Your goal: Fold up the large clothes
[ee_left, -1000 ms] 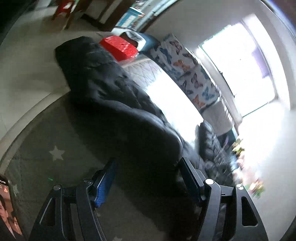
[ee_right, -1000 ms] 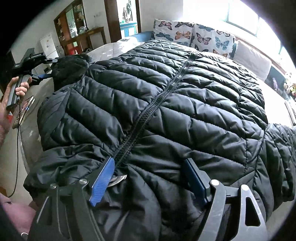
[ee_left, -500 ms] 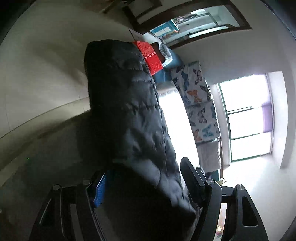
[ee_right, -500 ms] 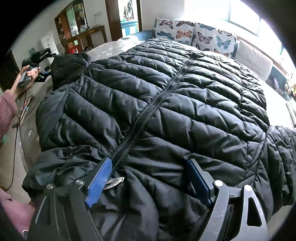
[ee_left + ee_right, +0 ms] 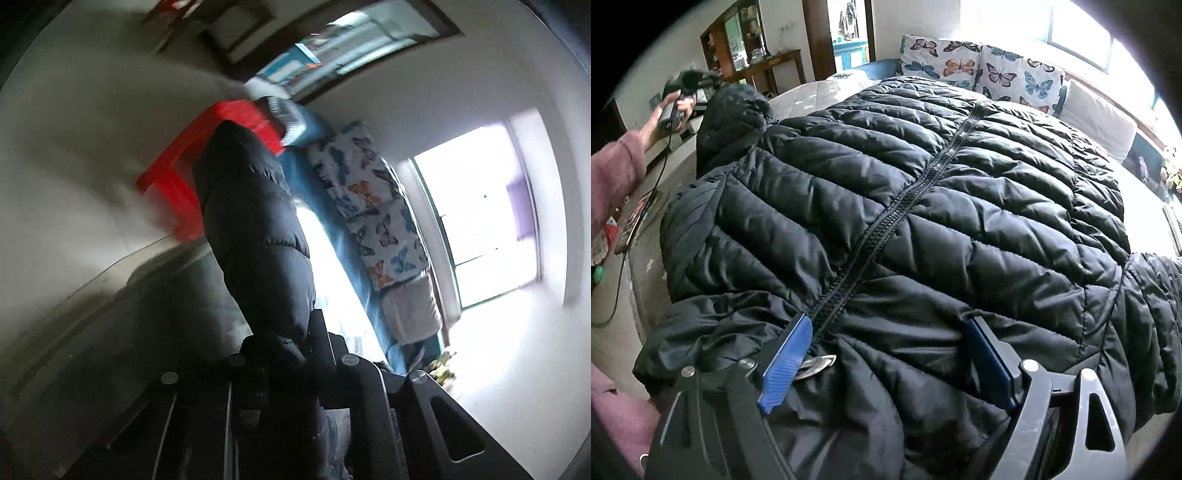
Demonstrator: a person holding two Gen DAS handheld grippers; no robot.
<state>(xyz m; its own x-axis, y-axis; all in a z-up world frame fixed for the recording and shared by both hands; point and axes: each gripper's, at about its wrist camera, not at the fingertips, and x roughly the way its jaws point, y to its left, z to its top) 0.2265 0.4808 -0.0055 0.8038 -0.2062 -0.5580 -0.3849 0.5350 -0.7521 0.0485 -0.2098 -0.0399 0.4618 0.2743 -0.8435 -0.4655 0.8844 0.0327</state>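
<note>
Black quilted jacket [image 5: 923,229] lies zipped, front up, on the bed [image 5: 812,96]. Our left tool [image 5: 291,350] is closing, pinching the sleeve [image 5: 258,229] and lifting it. Right tool [image 5: 886,350] opening wide over the hem, nothing held. Sleeve-fold step, we judge; next, carry it across the chest.

Glossy quilted black nylon-looking jacket [image 5: 923,221] w/ matt zip [image 5: 886,236]; butterfly-print cloth cushions [image 5: 979,72].
</note>
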